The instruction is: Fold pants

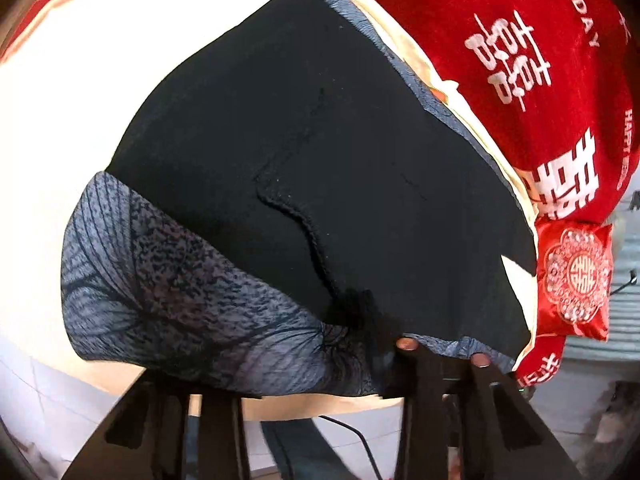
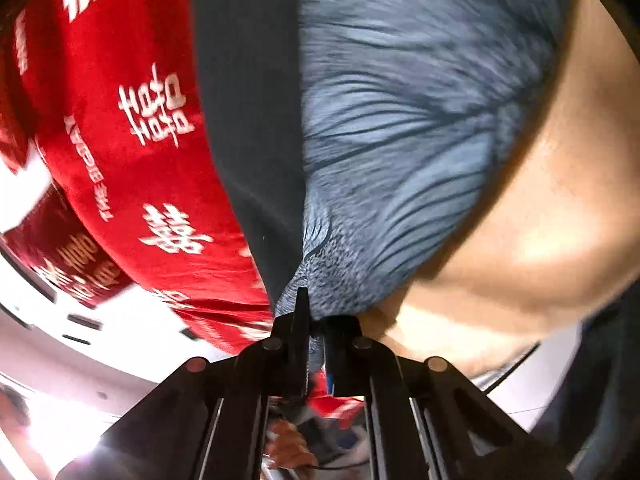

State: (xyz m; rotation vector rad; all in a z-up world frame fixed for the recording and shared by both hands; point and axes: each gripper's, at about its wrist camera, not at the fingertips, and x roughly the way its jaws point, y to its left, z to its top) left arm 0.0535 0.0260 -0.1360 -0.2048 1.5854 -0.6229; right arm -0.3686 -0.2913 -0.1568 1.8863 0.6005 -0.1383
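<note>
The pants [image 1: 312, 152] lie spread on a cream bed sheet [image 1: 60, 120], black on top with a blue-grey patterned layer [image 1: 160, 280] along the near edge. My left gripper [image 1: 332, 352] is at that near edge. Cloth drapes over its left finger, and folds bunch together between the fingers, so it looks shut on the pants. In the right wrist view the pants [image 2: 400, 140] hang close in front of the lens, black on the left and patterned on the right. My right gripper [image 2: 306, 304] is shut on a pinched point of that cloth.
A red blanket with white characters [image 1: 520, 60] lies along the far right of the bed, also seen as the red blanket [image 2: 128, 152]. A small red embroidered cushion [image 1: 576, 276] sits at its end. A black cable [image 1: 360, 440] runs below the bed edge.
</note>
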